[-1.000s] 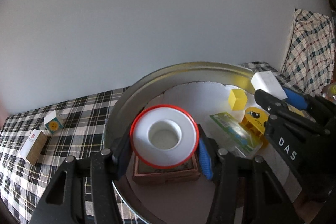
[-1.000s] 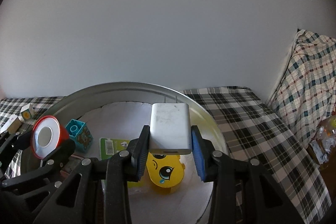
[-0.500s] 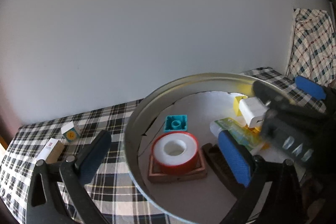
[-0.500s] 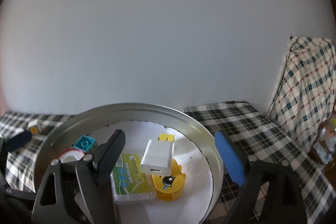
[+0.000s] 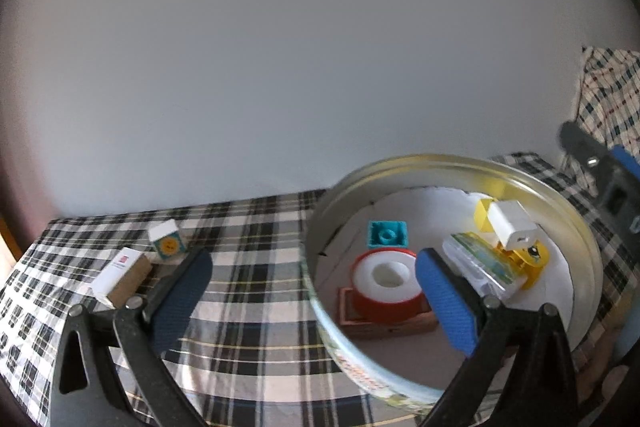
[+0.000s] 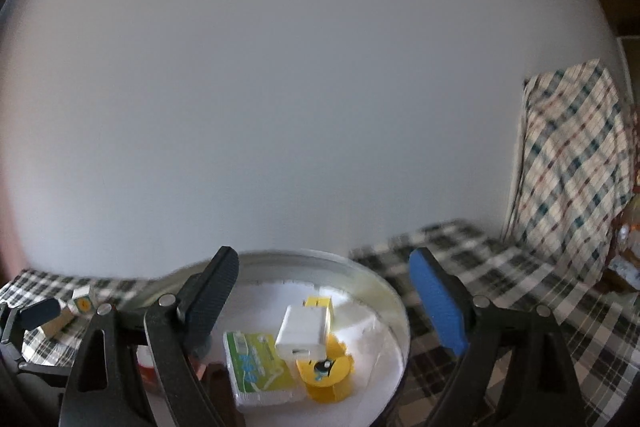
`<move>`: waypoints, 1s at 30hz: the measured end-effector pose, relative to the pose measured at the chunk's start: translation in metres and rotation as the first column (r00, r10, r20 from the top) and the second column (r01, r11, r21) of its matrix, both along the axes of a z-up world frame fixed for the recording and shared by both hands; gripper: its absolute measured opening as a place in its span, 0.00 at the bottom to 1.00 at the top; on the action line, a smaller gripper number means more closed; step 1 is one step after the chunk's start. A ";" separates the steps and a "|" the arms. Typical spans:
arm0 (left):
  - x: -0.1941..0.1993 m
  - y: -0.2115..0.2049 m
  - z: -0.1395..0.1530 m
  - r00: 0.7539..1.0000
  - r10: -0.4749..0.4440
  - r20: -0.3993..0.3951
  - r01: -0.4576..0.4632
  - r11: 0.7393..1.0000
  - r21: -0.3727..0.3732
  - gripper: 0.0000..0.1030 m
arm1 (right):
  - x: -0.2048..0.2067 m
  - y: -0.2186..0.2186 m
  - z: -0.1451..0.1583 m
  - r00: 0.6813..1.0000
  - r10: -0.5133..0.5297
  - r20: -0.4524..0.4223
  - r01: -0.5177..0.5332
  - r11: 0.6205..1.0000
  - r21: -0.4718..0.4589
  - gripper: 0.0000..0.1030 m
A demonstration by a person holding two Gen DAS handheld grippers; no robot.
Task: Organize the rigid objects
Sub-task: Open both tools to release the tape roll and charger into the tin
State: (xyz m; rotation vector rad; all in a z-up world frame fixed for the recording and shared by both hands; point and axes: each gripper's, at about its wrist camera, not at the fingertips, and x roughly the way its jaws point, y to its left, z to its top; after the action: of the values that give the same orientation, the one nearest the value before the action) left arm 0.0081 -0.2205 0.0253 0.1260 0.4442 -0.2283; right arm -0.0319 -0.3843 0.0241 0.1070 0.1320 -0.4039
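A round metal tin (image 5: 340, 343) stands on the plaid cloth. Inside it a red-and-white tape roll (image 5: 386, 277) lies on a brown wooden box (image 5: 384, 325), behind it a teal brick (image 5: 387, 234). A white charger (image 5: 512, 229) rests on a yellow toy (image 5: 528, 265) beside a green-labelled packet (image 5: 480, 263). My left gripper (image 5: 316, 287) is open and holds nothing, straddling the tin's near left wall. My right gripper (image 6: 326, 291) is open too, above and short of the white charger (image 6: 304, 333), the yellow toy (image 6: 328, 375) and the green-labelled packet (image 6: 256, 367).
Left of the tin, a small white-and-brown box (image 5: 120, 277) and a cube with a sun face (image 5: 168, 245) lie on the plaid tablecloth (image 5: 248, 227). A plain wall stands close behind. A plaid cloth (image 6: 572, 163) hangs draped at the right.
Both grippers opened and drew back from the tin. The left one let go of the tape roll, now on the wooden box. The right one released the charger, now on the yellow toy.
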 end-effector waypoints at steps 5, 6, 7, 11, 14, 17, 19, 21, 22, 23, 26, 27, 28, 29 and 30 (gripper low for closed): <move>-0.005 0.017 0.003 0.996 0.050 0.072 -0.049 0.999 -0.013 1.00 | -0.017 0.007 0.005 0.993 -0.057 0.107 0.061 0.997 -0.037 0.86; -0.006 0.019 0.003 0.995 0.057 0.084 -0.056 0.998 -0.013 1.00 | -0.018 0.007 0.004 0.991 -0.064 0.118 0.069 0.997 -0.034 0.86; -0.006 0.022 0.003 0.994 0.063 0.093 -0.063 0.998 -0.011 1.00 | -0.019 0.007 0.003 0.989 -0.068 0.128 0.072 0.997 -0.029 0.86; -0.010 0.029 0.000 0.990 0.075 0.122 -0.076 0.997 0.000 1.00 | -0.020 0.012 0.002 0.990 -0.067 0.122 0.071 0.997 -0.028 0.86; -0.010 0.036 -0.001 0.992 0.071 0.103 -0.069 0.997 -0.023 0.99 | -0.021 0.019 0.003 0.989 -0.076 0.125 0.082 0.996 -0.042 0.86; -0.012 0.042 -0.002 0.992 0.072 0.101 -0.068 0.997 -0.041 1.00 | -0.027 0.023 0.003 0.986 -0.096 0.135 0.103 0.993 -0.048 0.86; -0.012 0.046 -0.002 0.993 0.070 0.093 -0.066 0.997 -0.044 1.00 | -0.031 0.023 0.002 0.984 -0.112 0.135 0.118 0.992 -0.039 0.86; -0.012 0.048 -0.002 0.994 0.065 0.089 -0.061 0.997 -0.046 1.00 | -0.034 0.024 0.002 0.982 -0.126 0.139 0.131 0.991 -0.030 0.86; -0.012 0.049 -0.003 0.994 0.063 0.087 -0.059 0.997 -0.045 1.00 | -0.036 0.024 0.002 0.981 -0.132 0.142 0.137 0.990 -0.026 0.86; -0.013 0.049 -0.003 0.994 0.061 0.086 -0.058 0.997 -0.044 1.00 | -0.038 0.026 0.002 0.980 -0.138 0.144 0.143 0.989 -0.022 0.86; -0.014 0.054 -0.003 0.995 0.060 0.083 -0.056 0.997 -0.047 1.00 | -0.043 0.030 0.002 0.976 -0.160 0.150 0.166 0.986 -0.025 0.86; -0.014 0.056 -0.004 0.995 0.061 0.082 -0.057 0.997 -0.048 1.00 | -0.045 0.033 0.003 0.972 -0.173 0.157 0.180 0.983 -0.032 0.86; -0.014 0.057 -0.004 0.995 0.061 0.080 -0.058 0.997 -0.049 1.00 | -0.046 0.036 0.003 0.970 -0.182 0.162 0.190 0.981 -0.040 0.86; -0.014 0.060 -0.004 0.995 0.060 0.076 -0.057 0.997 -0.050 1.00 | -0.047 0.038 0.004 0.967 -0.195 0.165 0.206 0.977 -0.053 0.86; -0.014 0.063 -0.005 0.996 0.057 0.071 -0.053 0.997 -0.053 1.00 | -0.048 0.040 0.004 0.964 -0.205 0.167 0.218 0.974 -0.062 0.86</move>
State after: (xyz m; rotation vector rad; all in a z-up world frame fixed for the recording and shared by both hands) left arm -0.0057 -0.1578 0.0205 0.0717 0.3691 -0.1804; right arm -0.0800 -0.3438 0.0283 0.0745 -0.0550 -0.6116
